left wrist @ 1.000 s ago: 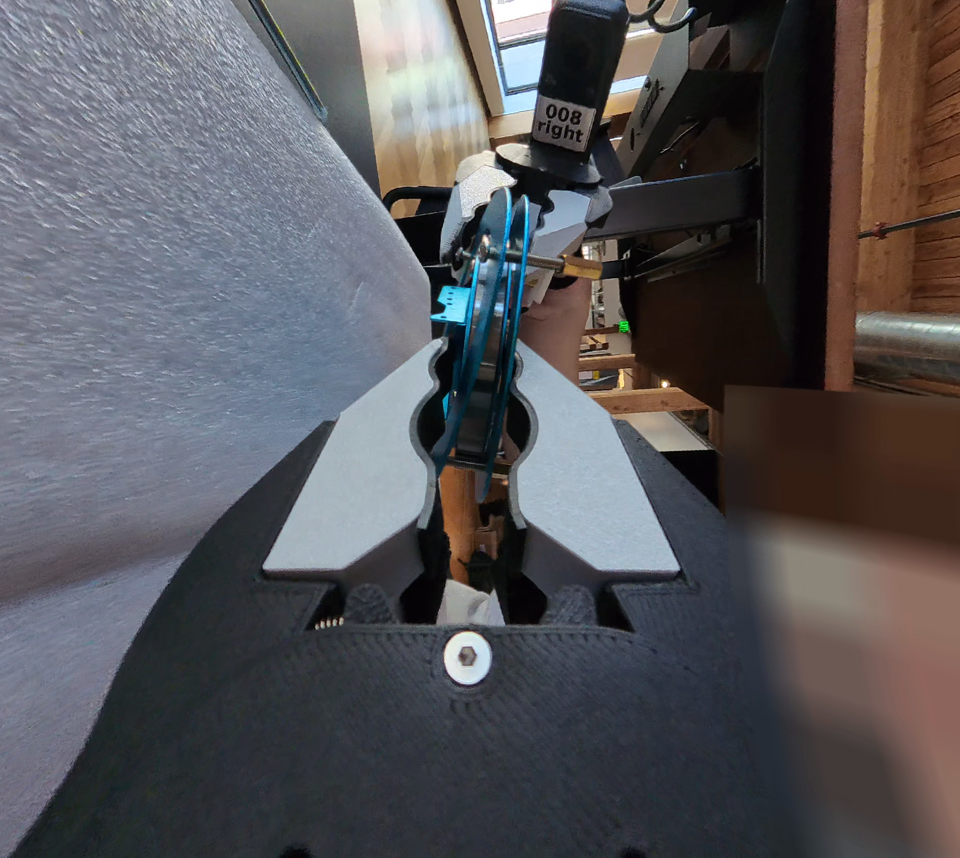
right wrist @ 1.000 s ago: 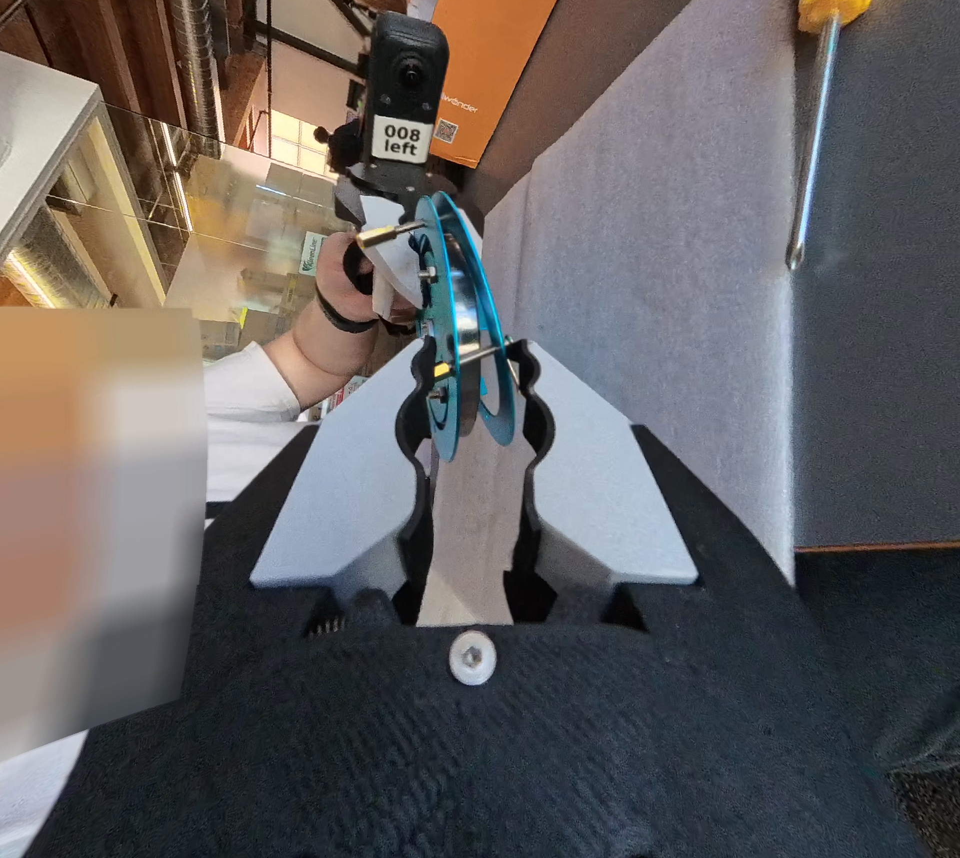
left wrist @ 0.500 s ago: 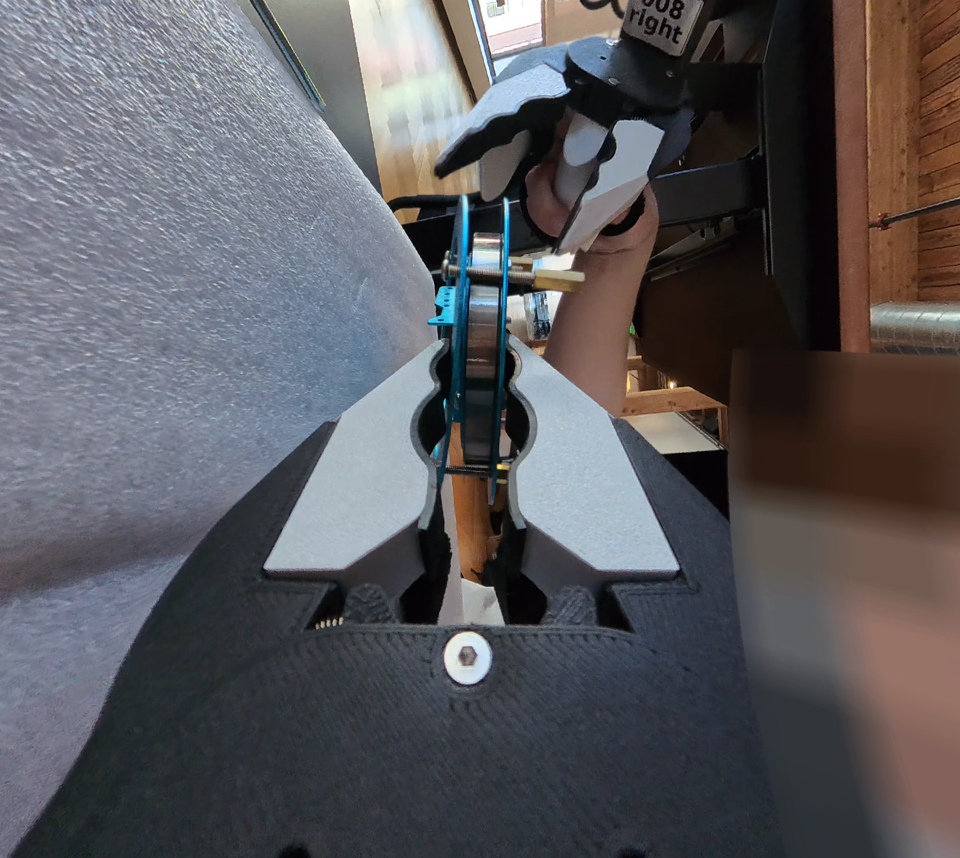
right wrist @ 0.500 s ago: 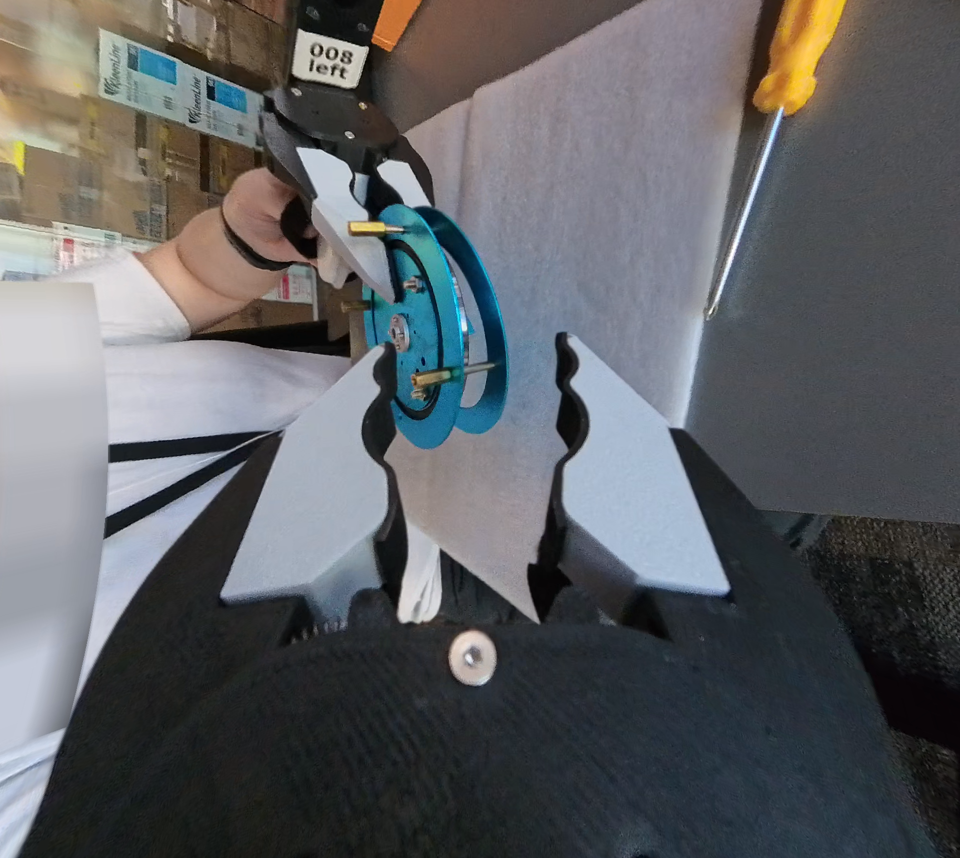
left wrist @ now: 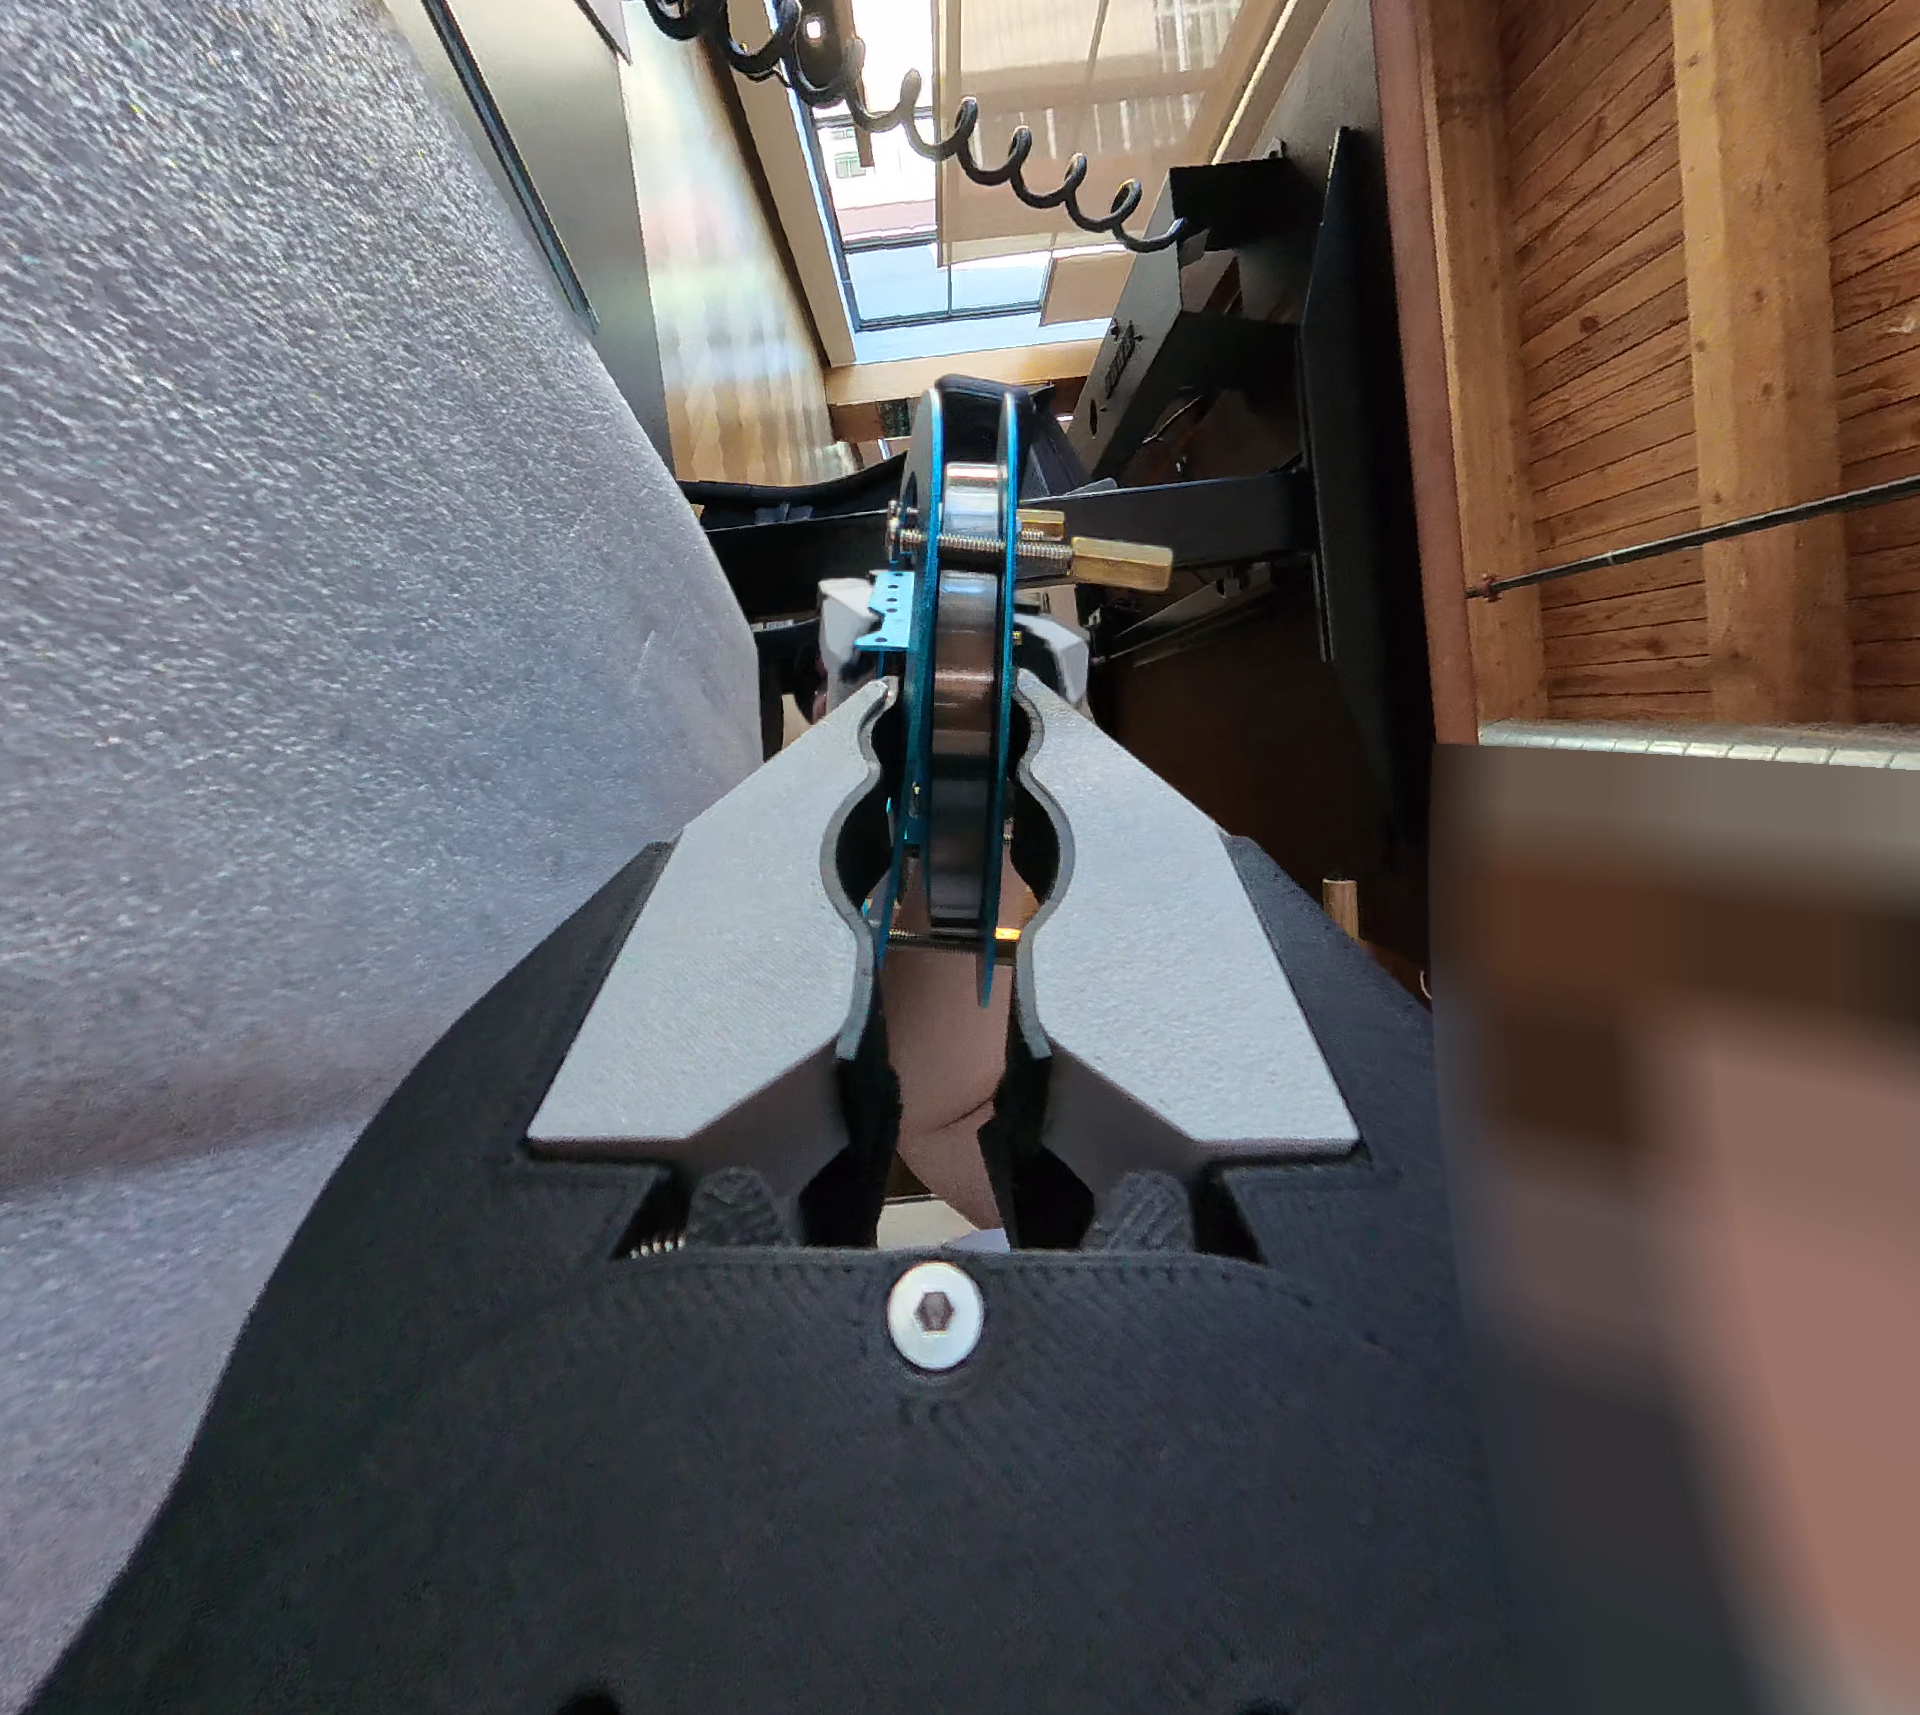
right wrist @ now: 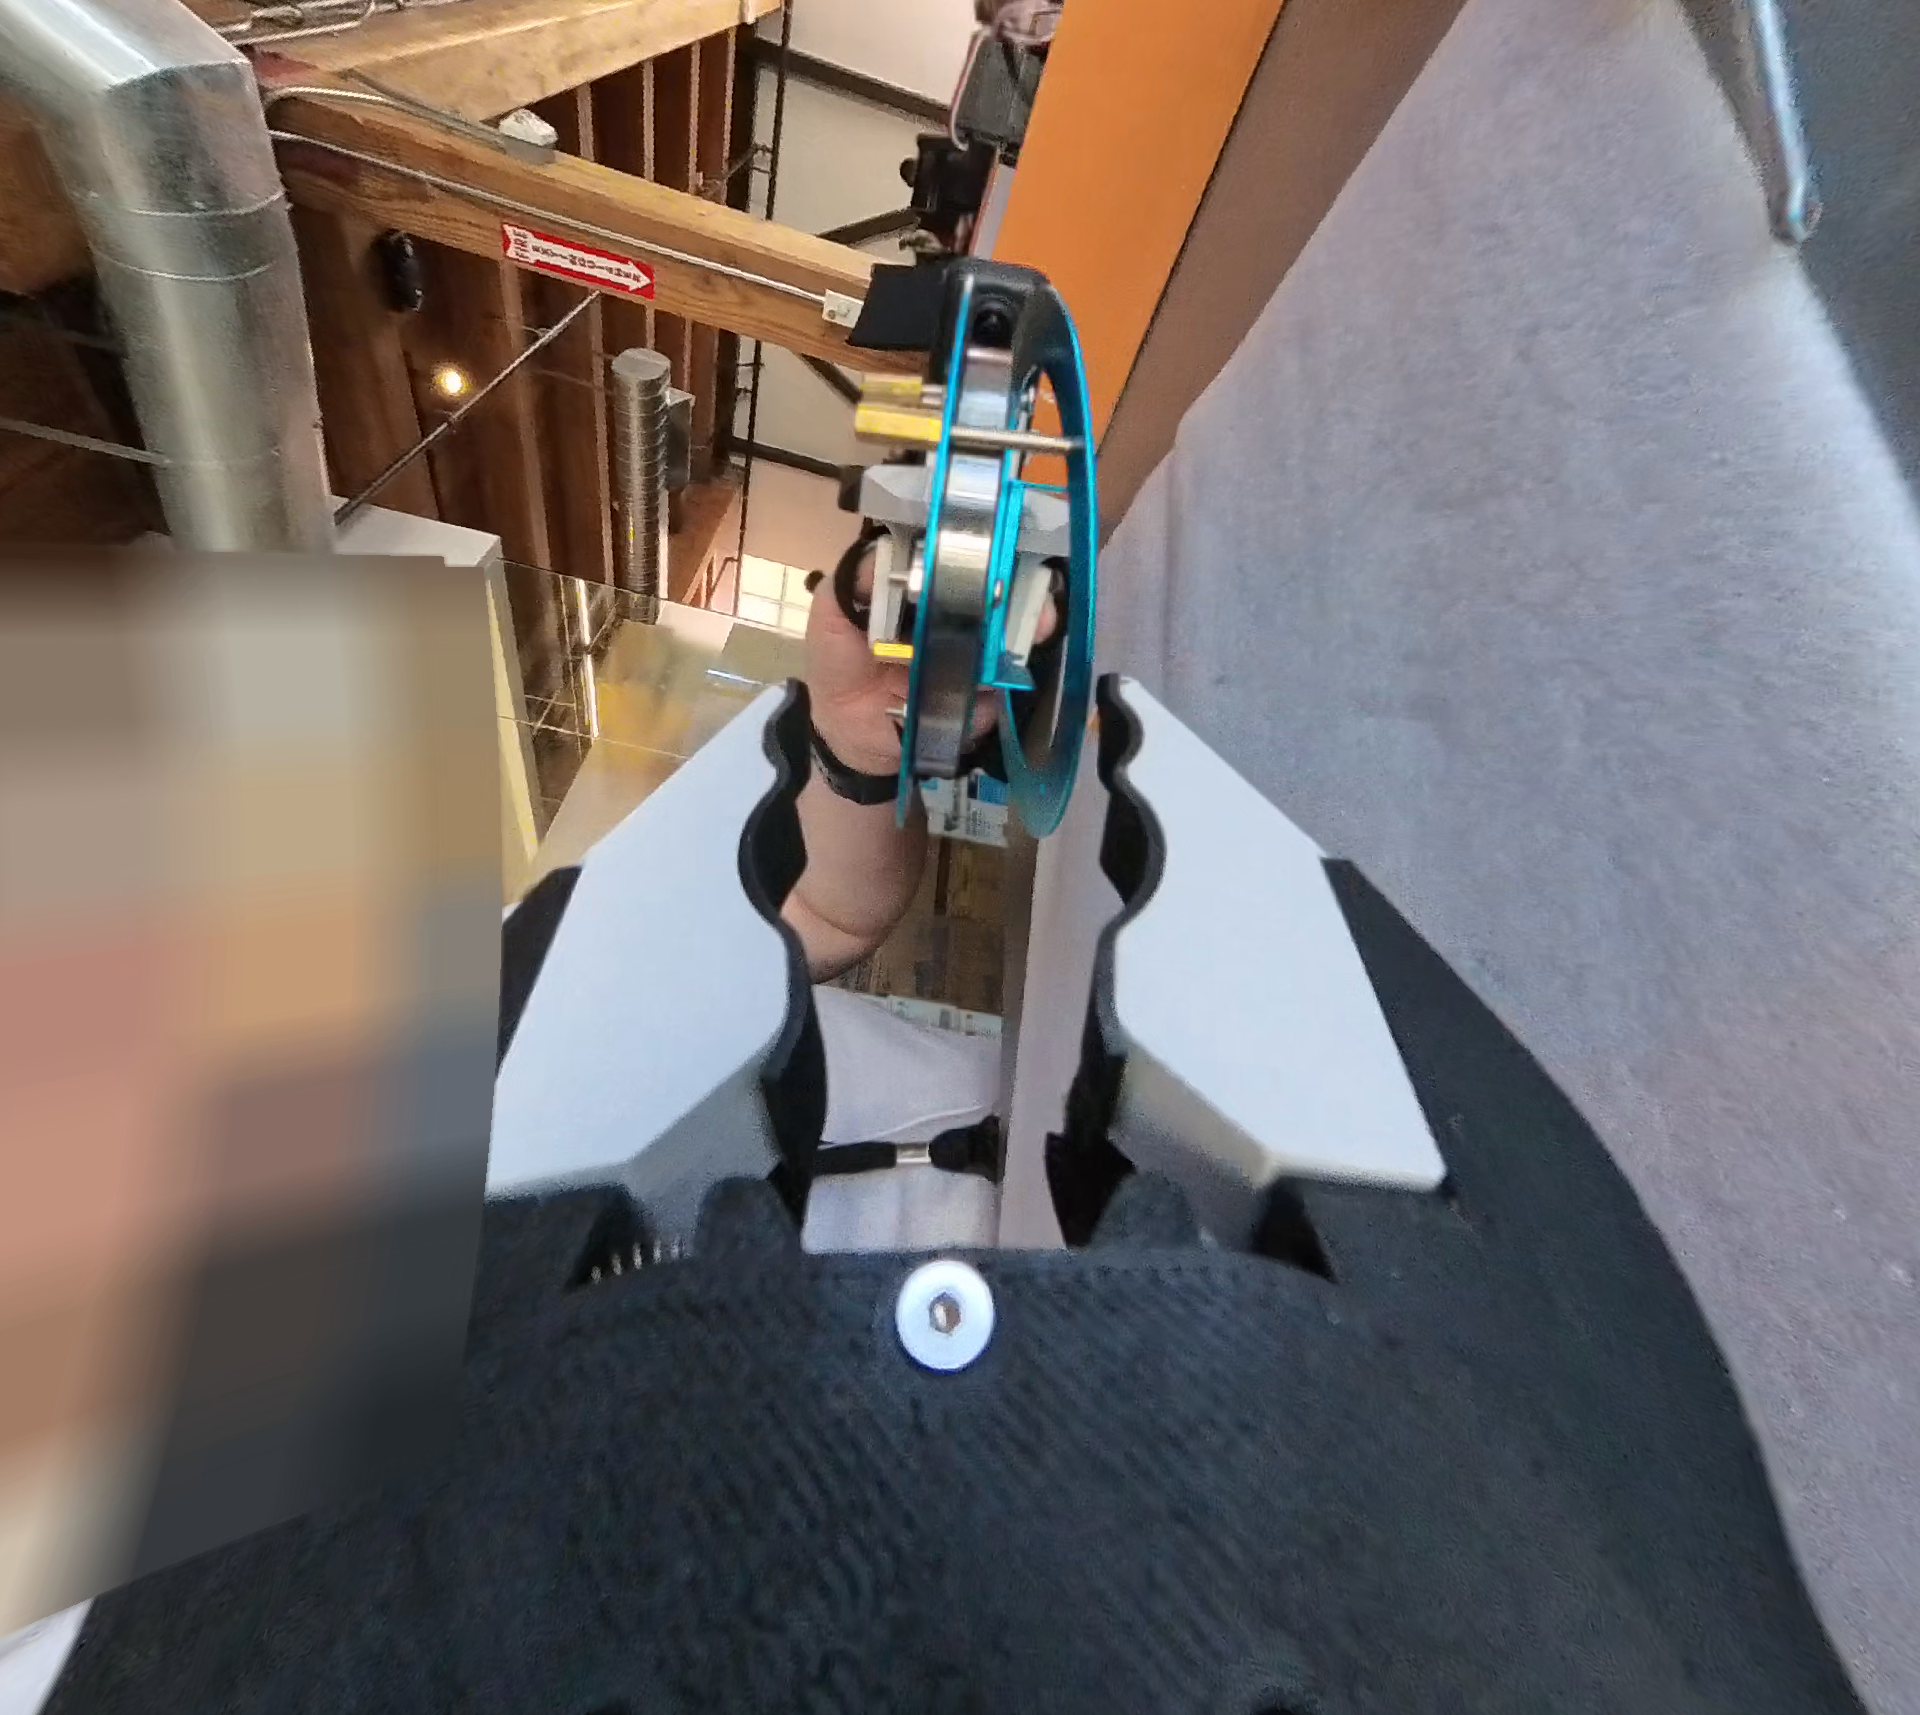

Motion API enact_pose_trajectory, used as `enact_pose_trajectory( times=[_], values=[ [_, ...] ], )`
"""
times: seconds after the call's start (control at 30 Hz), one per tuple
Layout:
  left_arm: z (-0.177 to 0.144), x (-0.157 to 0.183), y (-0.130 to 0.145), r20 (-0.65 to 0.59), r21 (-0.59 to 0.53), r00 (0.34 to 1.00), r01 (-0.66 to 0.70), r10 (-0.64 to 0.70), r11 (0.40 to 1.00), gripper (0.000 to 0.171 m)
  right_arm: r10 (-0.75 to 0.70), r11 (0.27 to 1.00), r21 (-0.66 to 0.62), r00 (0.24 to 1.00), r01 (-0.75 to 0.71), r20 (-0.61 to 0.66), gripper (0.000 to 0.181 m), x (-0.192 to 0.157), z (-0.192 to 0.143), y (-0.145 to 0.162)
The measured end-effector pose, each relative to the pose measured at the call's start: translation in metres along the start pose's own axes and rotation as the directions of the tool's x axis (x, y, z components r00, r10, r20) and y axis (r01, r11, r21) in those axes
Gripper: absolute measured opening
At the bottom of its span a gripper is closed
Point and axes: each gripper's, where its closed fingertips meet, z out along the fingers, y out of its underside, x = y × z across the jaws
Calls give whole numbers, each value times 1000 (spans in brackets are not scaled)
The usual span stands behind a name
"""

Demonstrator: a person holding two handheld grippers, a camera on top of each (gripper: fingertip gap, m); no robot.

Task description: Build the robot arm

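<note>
A red sign (right wrist: 578,275) with white lettering is fixed to a wooden beam (right wrist: 665,231).

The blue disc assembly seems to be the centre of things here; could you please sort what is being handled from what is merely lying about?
Being handled:
- blue disc assembly, with brass standoffs and a metal bearing
- left gripper, shut on it
- right gripper, open, close to the assembly

Lying about:
- yellow-handled screwdriver
- grey foam sheet
- coiled black cable
- orange panel

grey foam sheet (right wrist: 1558,626) on dark tabletop (right wrist: 1860,55), yellow-handled screwdriver (right wrist: 1756,3) lying there
</note>
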Motion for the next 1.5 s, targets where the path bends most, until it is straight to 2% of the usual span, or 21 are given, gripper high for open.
enact_pose_trajectory(
  times=[0.1, 0.2, 0.23, 0.3, 0.4, 0.47, 0.57, 0.67, 0.83, 0.97, 1.07, 1.13, 1.17, 1.2, 1.23, 1.27, 1.33, 1.37, 1.43, 1.5],
  values=[
    [0, -6, 0, 18, 2, 1000, 7, -7, 1000, 16, 39, 999, -39, 999, -38, 37, 46, 1, 13, 4],
    [-2, -6, 1, 8, 4, 1000, 20, -20, 1000, 16, 82, 996, -46, 995, -80, 49, 29, 6, 17, 2],
    [-2, -6, 0, 4, 7, 1000, 21, -21, 1000, 16, 96, 995, -46, 993, -93, 63, 17, 5, 17, 1],
    [-2, -6, -1, 1, 10, 1000, 19, -19, 1000, 15, 116, 992, -54, 990, -112, 76, 14, 3, 17, 1],
    [0, -8, 0, 19, 0, 1000, -1, 1, 1000, 17, 109, 991, -86, 994, -107, 28, 12, 10, 14, 2],
    [2, -8, 1, 20, -3, 1000, -4, 4, 1000, 16, 114, 989, -94, 993, -112, 16, 14, 12, 12, 2],
    [1, -5, 1, -16, -4, 1000, 21, -21, 1000, 16, 79, 992, -100, 997, -77, 20, 31, 11, 8, 4],
    [-4, -5, 0, -12, 1, 999, 29, -29, 1000, 16, -16, 997, -69, 1000, 16, -5, 40, 12, 2, 2],
    [-13, -6, -5, 20, 10, 999, 31, -31, 999, 16, -291, 956, -44, 953, 289, -84, 40, 11, -8, 2],
    [-18, 0, -6, 7, 7, 998, 59, -59, 998, 16, -384, 923, -34, 922, 382, -55, 36, -2, -10, 13],
    [-20, 9, -8, -5, 1, 999, 40, -40, 999, 16, -508, 862, -53, 857, 505, -91, 34, -2, -10, 23],
    [-19, 16, -8, -16, -4, 1000, 14, -14, 1000, 16, -474, 878, -1, 872, 478, -121, 36, 1, -10, 20],
    [-18, 19, -8, -22, -4, 1000, 2, -2, 1000, 16, -397, 915, 38, 914, 401, -85, 42, -2, -9, 18],
    [-17, 21, -8, -28, -5, 1000, -7, 7, 1000, 16, -323, 945, 57, 946, 323, 7, 44, -11, -7, 19],
    [-15, 23, -8, -34, -8, 999, -8, 8, 1000, 16, -269, 963, 50, 959, 266, 84, 44, -18, -6, 21],
    [-14, 25, -8, -43, -8, 999, -4, 3, 1000, 16, -263, 965, 33, 959, 261, 108, 43, -20, -6, 23],
    [-14, 28, -8, -64, -1, 998, 14, -14, 1000, 16, -433, 900, -48, 902, 432, 1, 43, -7, -9, 28],
    [-15, 29, -8, -71, 2, 997, 22, -21, 1000, 16, -559, 827, -103, 827, 552, -58, 44, -1, -10, 32],
    [-19, 29, -8, -63, 9, 998, 30, -30, 1000, 16, -797, 603, -197, 595, 773, -105, 43, 2, -6, 42],
    [-25, 30, -7, -44, 16, 998, 38, -38, 999, 16, -924, 380, -290, 376, 878, -73, 35, 3, 7, 56]
  ],
)
